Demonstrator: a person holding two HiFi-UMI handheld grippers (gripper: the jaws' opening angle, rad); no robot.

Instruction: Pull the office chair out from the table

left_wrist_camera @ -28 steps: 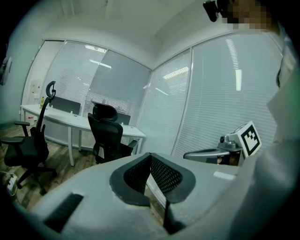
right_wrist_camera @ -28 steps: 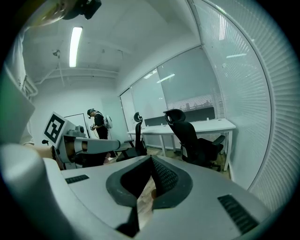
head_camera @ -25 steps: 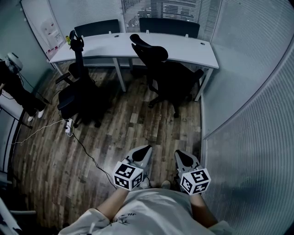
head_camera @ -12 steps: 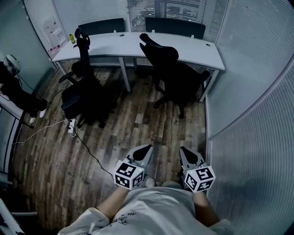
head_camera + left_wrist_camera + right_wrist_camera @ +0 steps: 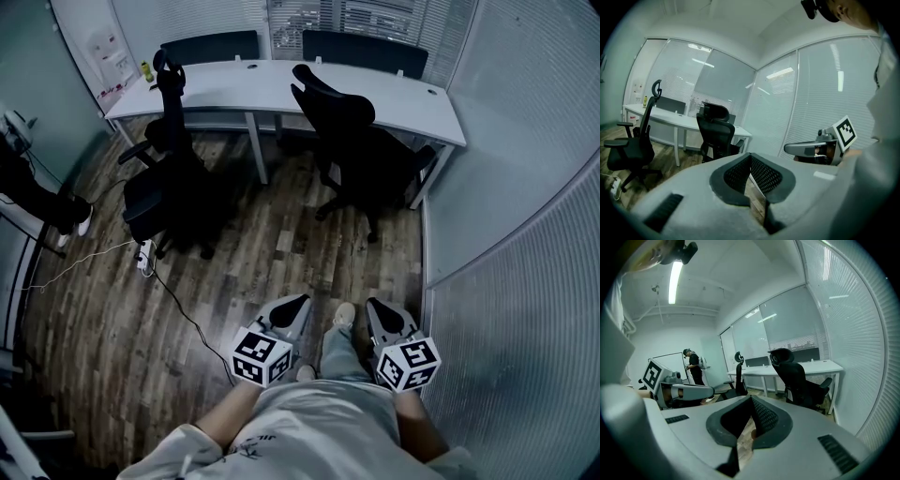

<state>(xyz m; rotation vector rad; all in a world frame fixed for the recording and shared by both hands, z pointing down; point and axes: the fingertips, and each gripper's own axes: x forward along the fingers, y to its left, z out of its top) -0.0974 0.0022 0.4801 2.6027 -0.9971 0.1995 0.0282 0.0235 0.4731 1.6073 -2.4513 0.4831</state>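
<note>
Head view: left gripper (image 5: 294, 307) and right gripper (image 5: 378, 312) ride side by side, both pinched shut and carrying nothing. The office chair (image 5: 361, 155) sits at twelve o'clock, against the table (image 5: 394, 94); a second chair (image 5: 164, 187) stands at ten. New since a second ago: a shoe (image 5: 343, 314) between the grippers. The wall poster (image 5: 108, 61) has print too small to read.

Left gripper view: jaws together, nothing between them, office chair at eleven.

Right gripper view: jaws closed, bare, office chair at one o'clock.
</note>
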